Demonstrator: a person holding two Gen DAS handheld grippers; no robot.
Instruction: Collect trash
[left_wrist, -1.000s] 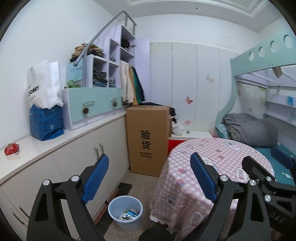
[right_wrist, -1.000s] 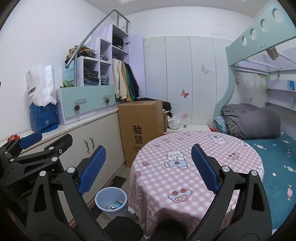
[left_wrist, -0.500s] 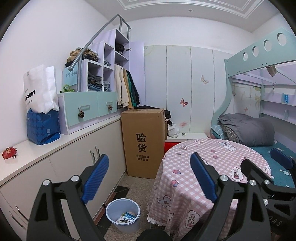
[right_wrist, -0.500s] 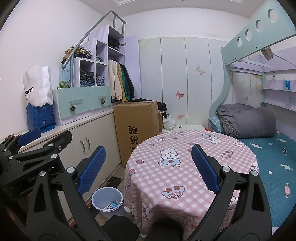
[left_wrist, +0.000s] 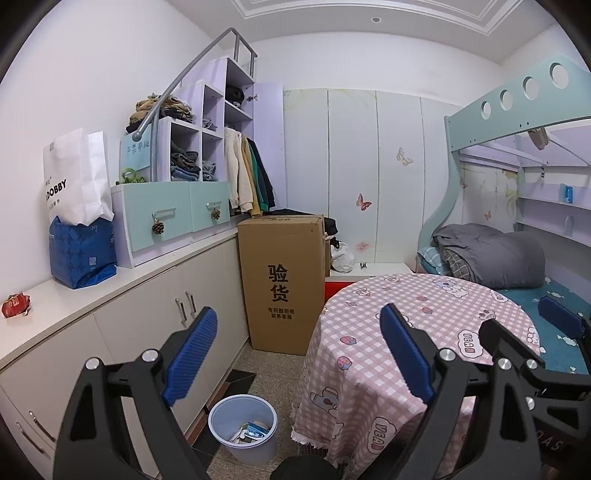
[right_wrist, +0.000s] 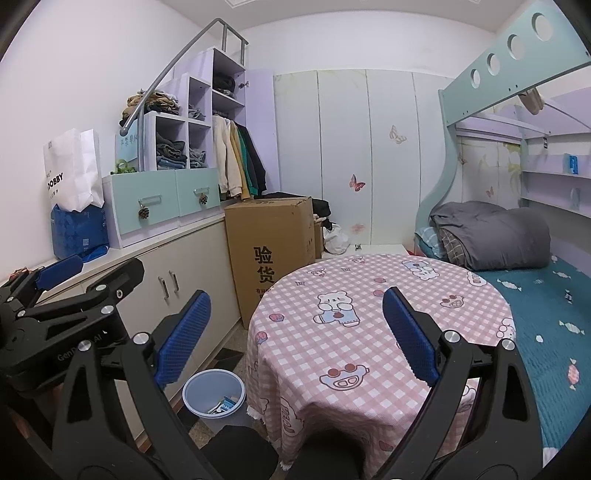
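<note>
Since before, both views levelled; left tongs remain wide apart.

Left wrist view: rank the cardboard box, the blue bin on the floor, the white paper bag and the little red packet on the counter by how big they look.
1. cardboard box
2. white paper bag
3. blue bin, though it sits nearer the camera, so its rank against the bag is unsure
4. red packet

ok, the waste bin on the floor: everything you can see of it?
The waste bin is a small round pale-blue plastic bucket with a rolled rim, upright and lidless on the floor. It stands between the white cabinet and the table's pink checked cloth. Inside lie a few papers or wrappers, well below the rim.
</note>
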